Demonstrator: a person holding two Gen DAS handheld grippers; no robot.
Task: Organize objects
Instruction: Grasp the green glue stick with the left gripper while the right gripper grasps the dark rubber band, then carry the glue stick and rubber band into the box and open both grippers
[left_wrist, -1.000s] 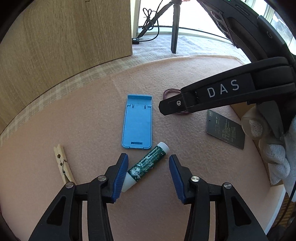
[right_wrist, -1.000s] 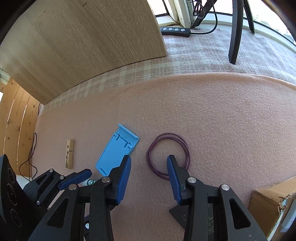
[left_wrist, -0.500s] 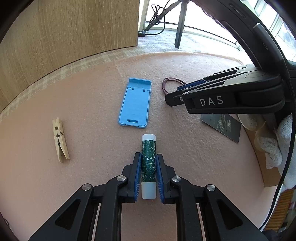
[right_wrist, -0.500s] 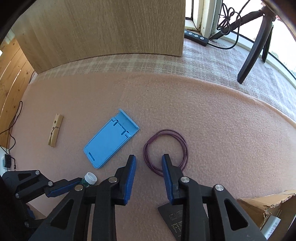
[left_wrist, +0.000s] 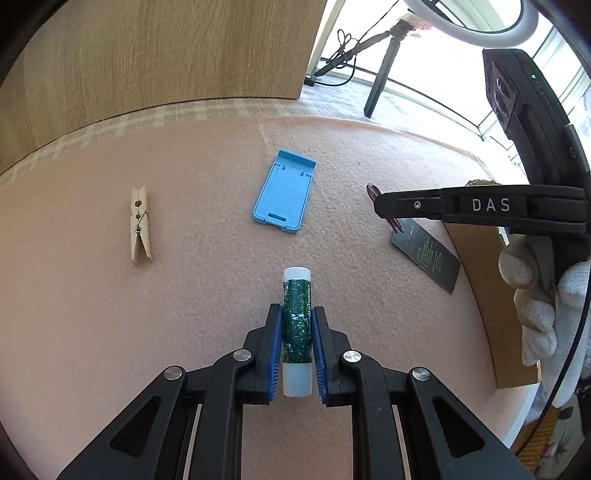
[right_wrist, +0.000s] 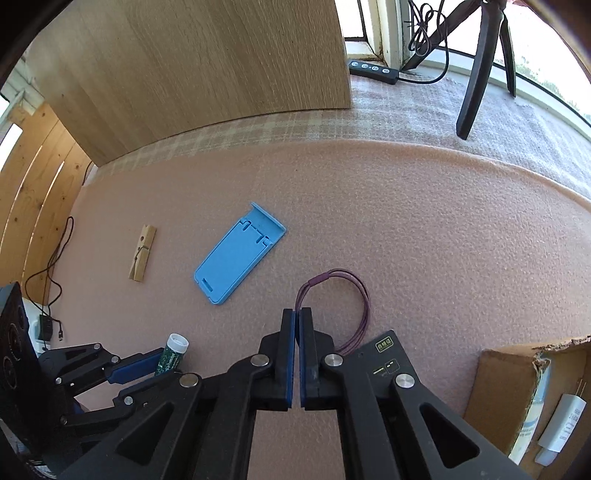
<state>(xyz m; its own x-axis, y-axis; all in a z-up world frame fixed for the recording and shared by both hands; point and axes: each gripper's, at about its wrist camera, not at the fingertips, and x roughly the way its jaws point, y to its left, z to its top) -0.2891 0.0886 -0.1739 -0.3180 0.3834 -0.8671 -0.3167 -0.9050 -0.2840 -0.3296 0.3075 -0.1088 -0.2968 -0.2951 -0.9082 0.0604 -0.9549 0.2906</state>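
My left gripper (left_wrist: 297, 310) is shut on a green tube (left_wrist: 296, 291) with white ends, which points straight ahead over the pink foam mat (left_wrist: 184, 295). In the right wrist view the tube (right_wrist: 173, 350) shows at lower left between blue pads. My right gripper (right_wrist: 298, 312) has its jaws closing tight, pinching the near left edge of a purple elastic band (right_wrist: 364, 302) between its tips. The rest of the loop trails to the right. From the left wrist view, the right gripper (left_wrist: 376, 201) comes in from the right, held by a white-gloved hand (left_wrist: 535, 306).
A blue phone stand (left_wrist: 284, 192) lies flat mid-mat and a wooden clothespin (left_wrist: 140, 225) to its left. A dark card (right_wrist: 384, 354) lies under the right gripper. A cardboard box (right_wrist: 517, 387) stands at the right edge. A wooden panel (right_wrist: 221, 74) and a tripod leg (right_wrist: 476, 81) stand behind.
The left gripper closed on the tube, which now lines up with its fingers, and drew back. The right gripper closed onto the band's near edge, pulling the loop out of round.
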